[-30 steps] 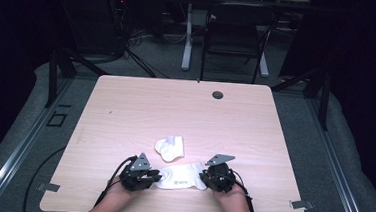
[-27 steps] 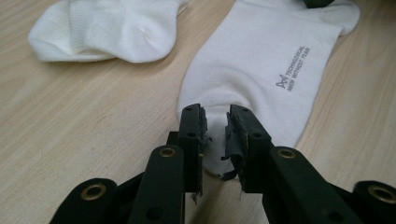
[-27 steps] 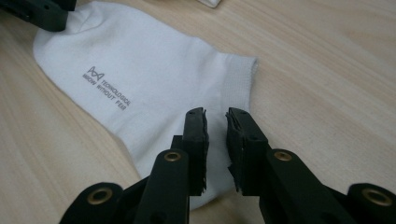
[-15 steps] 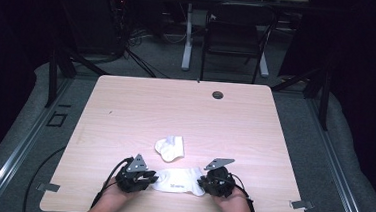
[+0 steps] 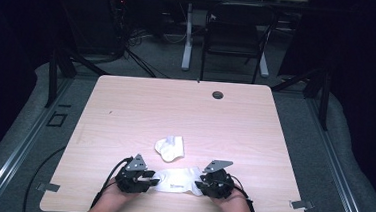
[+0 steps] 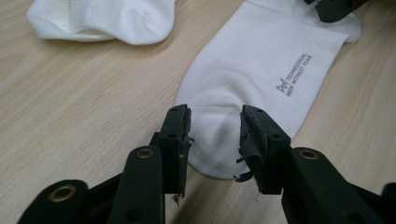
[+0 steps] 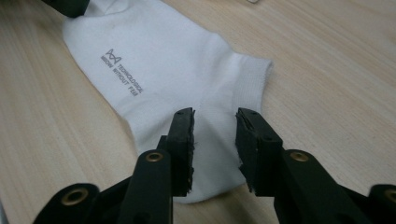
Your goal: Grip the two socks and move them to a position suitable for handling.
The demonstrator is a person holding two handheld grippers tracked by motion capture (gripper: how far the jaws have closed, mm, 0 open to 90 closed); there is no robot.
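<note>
We note the left gripper at the toe end of the flat white sock, which lies along the near edge of the table. Its jaws have just been opening — now parted about halfway, toe fabric between them, pads clear. The right gripper, at the cuff end, has likewise just opened; the cuff lies between its pads, unpinched. Our reading: sock laid out and released, this step likely done. A second, bunched sock sits just beyond, apart — probably next. Nothing obstructs; a dark grommet is far off.
</note>
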